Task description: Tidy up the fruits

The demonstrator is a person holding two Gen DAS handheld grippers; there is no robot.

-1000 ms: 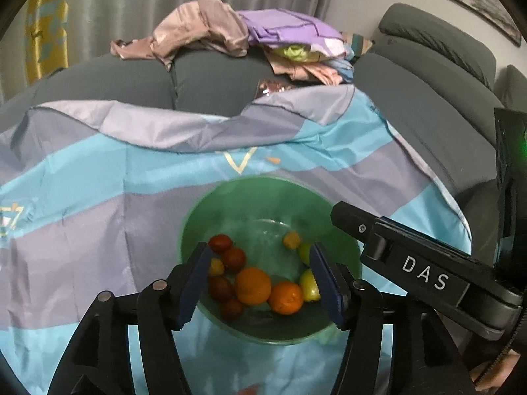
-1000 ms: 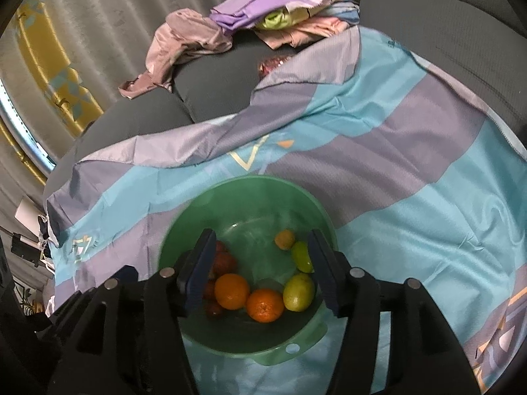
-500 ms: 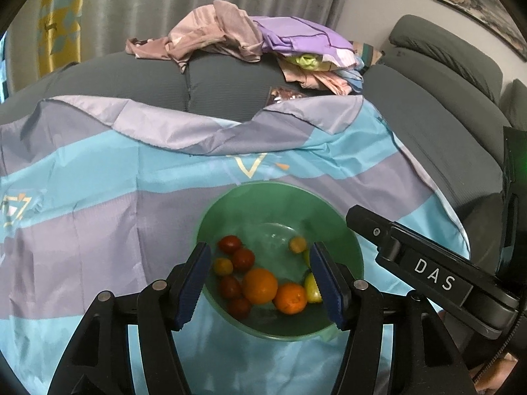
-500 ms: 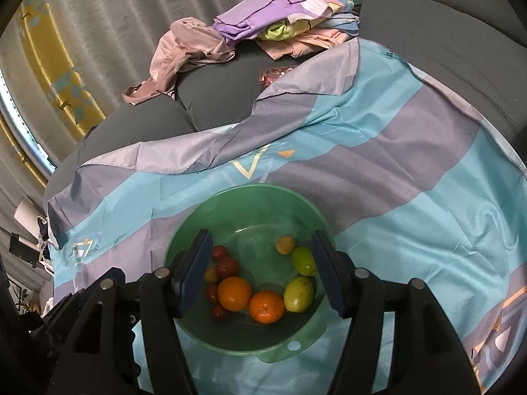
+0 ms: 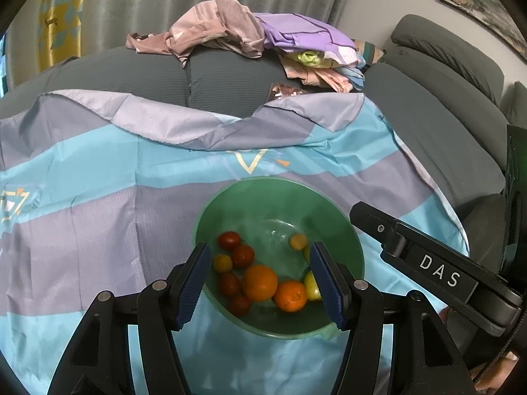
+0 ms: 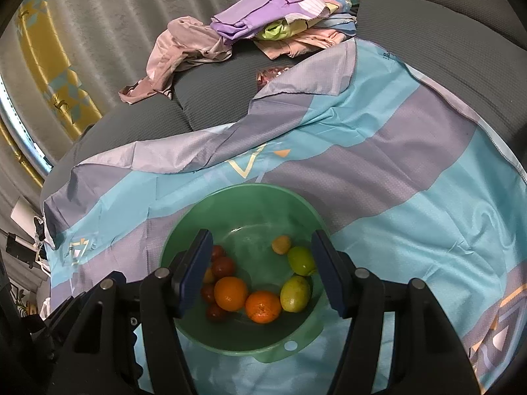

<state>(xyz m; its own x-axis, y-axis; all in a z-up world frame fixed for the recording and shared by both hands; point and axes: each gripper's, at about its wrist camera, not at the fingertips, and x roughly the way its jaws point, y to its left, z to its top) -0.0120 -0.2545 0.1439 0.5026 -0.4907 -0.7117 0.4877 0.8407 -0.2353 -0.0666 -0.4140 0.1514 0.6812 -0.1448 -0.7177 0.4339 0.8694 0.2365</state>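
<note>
A green bowl (image 5: 276, 197) (image 6: 243, 197) sits on a blue and grey striped cloth (image 5: 98, 197) (image 6: 411, 181). It holds two oranges (image 5: 259, 282) (image 6: 230, 293), several small red tomatoes (image 5: 243, 255) (image 6: 223, 266), two green-yellow lemons (image 6: 295, 293) and small yellow fruits (image 5: 298, 241) (image 6: 281, 244). My left gripper (image 5: 260, 283) is open and empty above the bowl's near side. My right gripper (image 6: 262, 279) is open and empty above the bowl too. The right gripper's body (image 5: 428, 263) shows at the right of the left wrist view.
The cloth lies over a grey sofa (image 5: 224, 75) (image 6: 477, 49). A pile of pink and purple clothes (image 5: 263, 33) (image 6: 263, 29) lies at the sofa's back. Grey curtains (image 5: 197, 0) hang behind. A small shiny packet (image 5: 285, 90) lies by the cloth's far edge.
Both grippers have drawn back and up from the bowl, which now looks smaller and farther. Both stay open. The fruits have not moved.
</note>
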